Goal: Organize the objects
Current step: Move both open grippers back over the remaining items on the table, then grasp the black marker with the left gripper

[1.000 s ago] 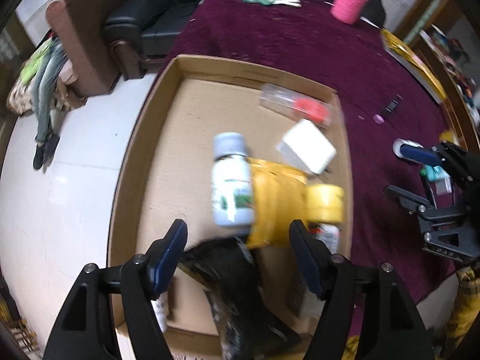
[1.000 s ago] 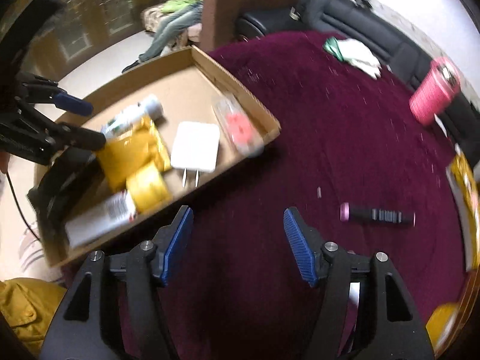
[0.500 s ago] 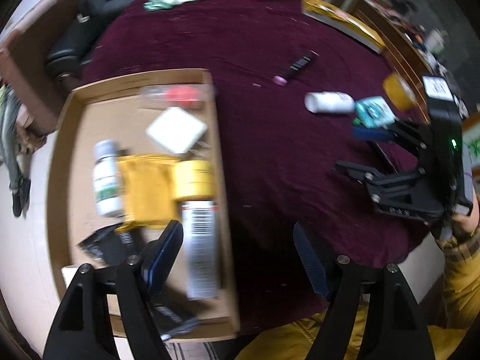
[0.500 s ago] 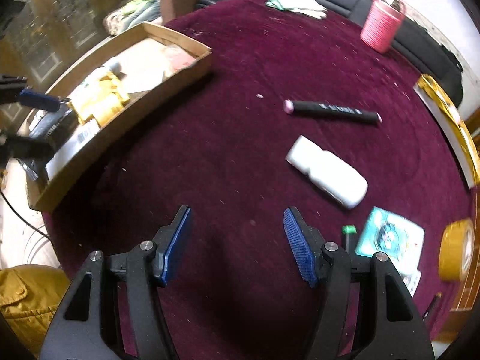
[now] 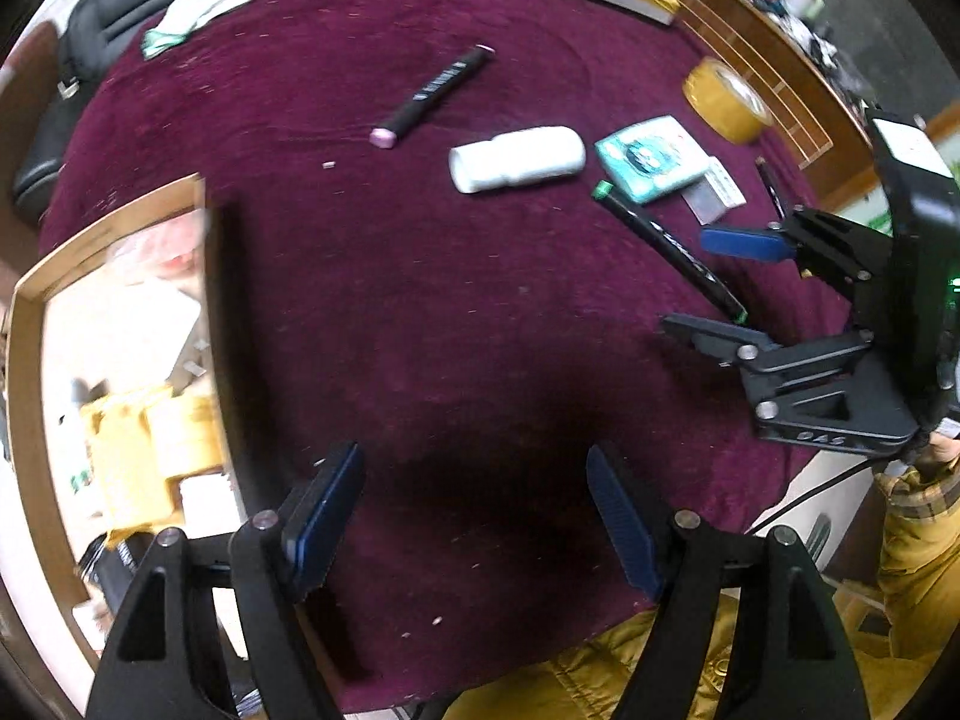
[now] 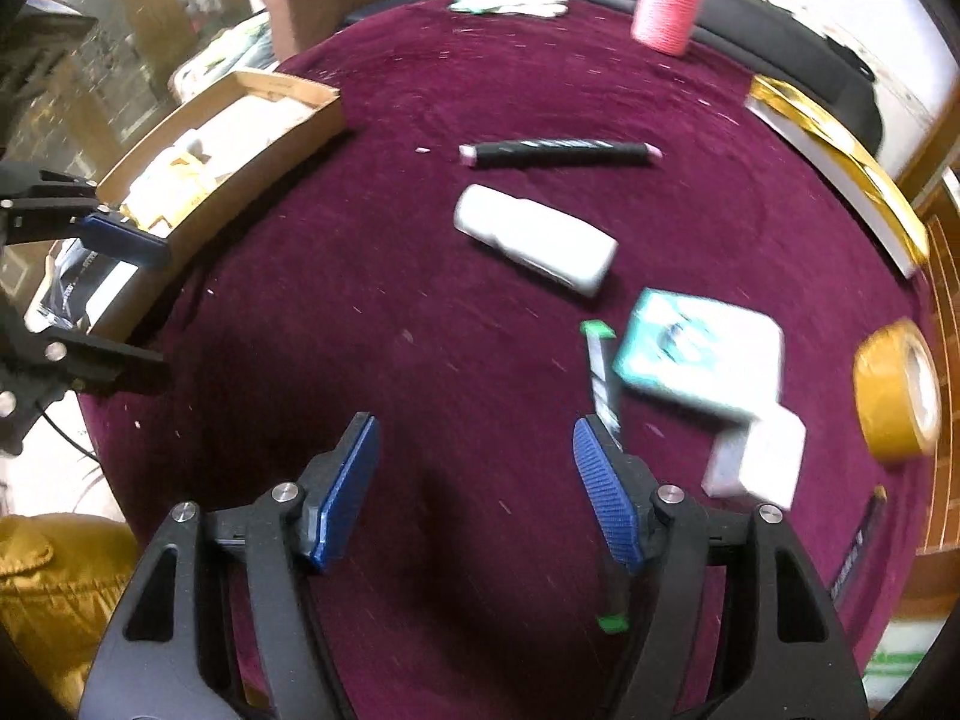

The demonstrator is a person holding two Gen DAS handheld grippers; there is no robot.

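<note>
A cardboard tray [image 5: 27, 324] [image 6: 282, 126] holding several items sits at the left of the maroon table. Loose on the cloth lie a white bottle [image 5: 517, 159] [image 6: 534, 238], a black marker with pink caps [image 5: 432, 93] [image 6: 558, 154], a black marker with green caps [image 5: 666, 249] [image 6: 602, 384], a teal packet [image 5: 651, 159] [image 6: 699, 360] and a yellow tape roll [image 5: 726, 99] [image 6: 894, 396]. My left gripper [image 5: 474, 510] is open and empty over bare cloth beside the tray. My right gripper [image 6: 474, 492] is open and empty, its right finger over the green-capped marker.
A pink cup [image 6: 666, 3], white gloves [image 5: 198, 12] and a gold-edged book [image 6: 840, 162] lie at the far side. A small white box [image 6: 756, 462] lies by the teal packet. A black pen [image 6: 858, 546] lies near the right table edge.
My left gripper has swung right, off the tray and over the open cloth. My right gripper has moved right toward the loose items. Both stayed open.
</note>
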